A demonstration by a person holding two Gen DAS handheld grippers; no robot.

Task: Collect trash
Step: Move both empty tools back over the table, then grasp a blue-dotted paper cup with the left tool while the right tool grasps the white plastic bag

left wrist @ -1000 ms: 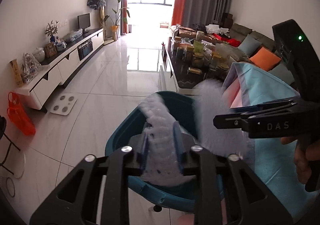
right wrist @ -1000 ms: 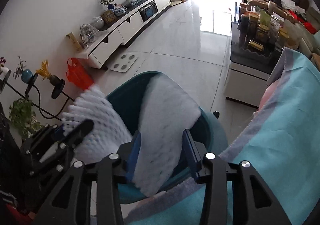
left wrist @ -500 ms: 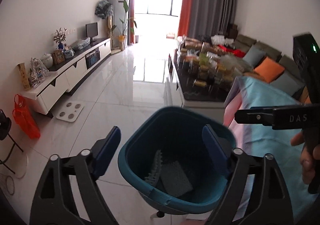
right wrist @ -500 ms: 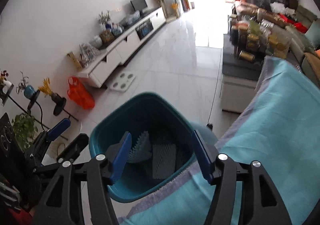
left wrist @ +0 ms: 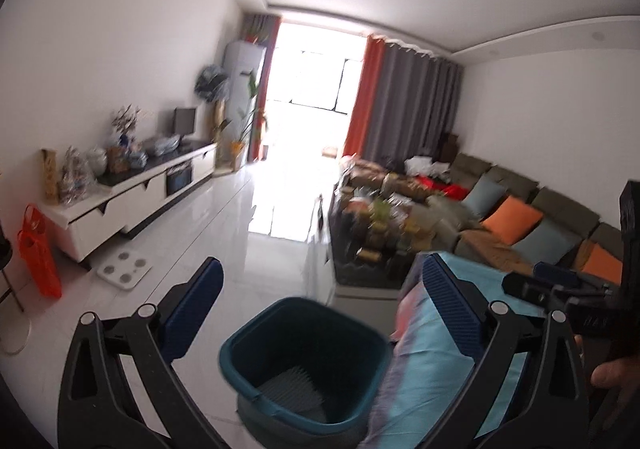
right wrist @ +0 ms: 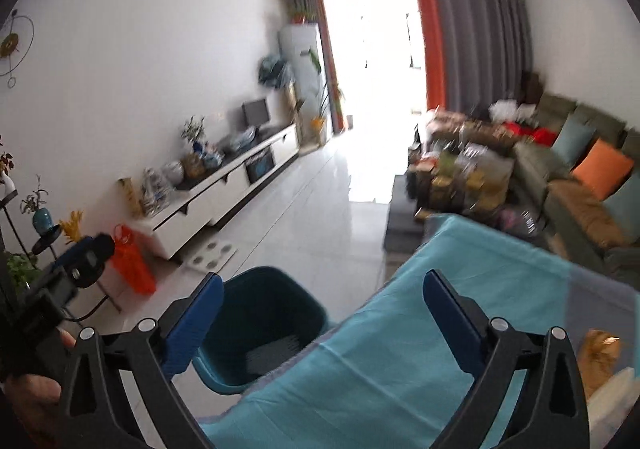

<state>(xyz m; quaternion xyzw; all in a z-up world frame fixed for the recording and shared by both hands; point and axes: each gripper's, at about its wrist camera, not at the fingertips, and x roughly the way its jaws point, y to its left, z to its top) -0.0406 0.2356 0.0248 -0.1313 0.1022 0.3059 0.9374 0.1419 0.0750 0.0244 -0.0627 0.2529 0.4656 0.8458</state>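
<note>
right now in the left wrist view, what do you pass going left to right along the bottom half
orange bag → white scale → teal bin → blue cloth → right gripper

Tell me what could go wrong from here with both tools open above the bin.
1. The teal plastic bin stands tight against the teal cloth-covered table; a low swing of the left tool might knock it.
2. The white foam netting stands against the bin's wall and could spring out.
3. The right tool, its jaws opening and nothing between them, could snag the cloth.
</note>
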